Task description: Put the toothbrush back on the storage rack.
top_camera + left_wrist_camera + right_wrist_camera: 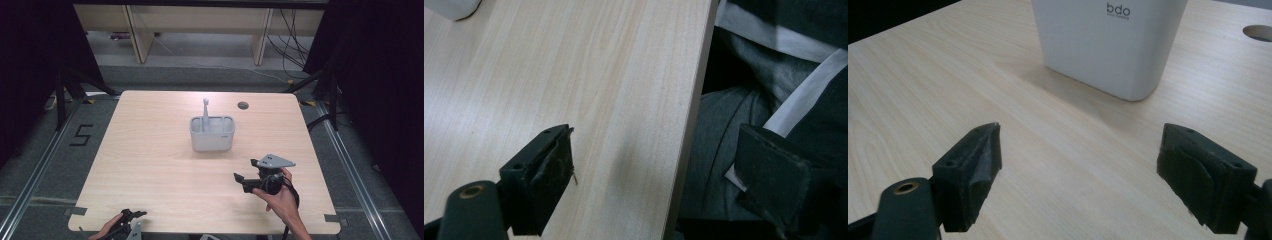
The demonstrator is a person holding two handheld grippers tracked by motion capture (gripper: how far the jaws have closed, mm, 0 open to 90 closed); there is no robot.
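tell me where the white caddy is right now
In the high view the white caddy stands upright near the table's middle, just short of the round cable hole. The right gripper, jaws open, points at it from nearer the person.

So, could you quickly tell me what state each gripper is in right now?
Left gripper: open, holding nothing, at the table's near edge.
Right gripper: open, holding nothing, facing the white container.
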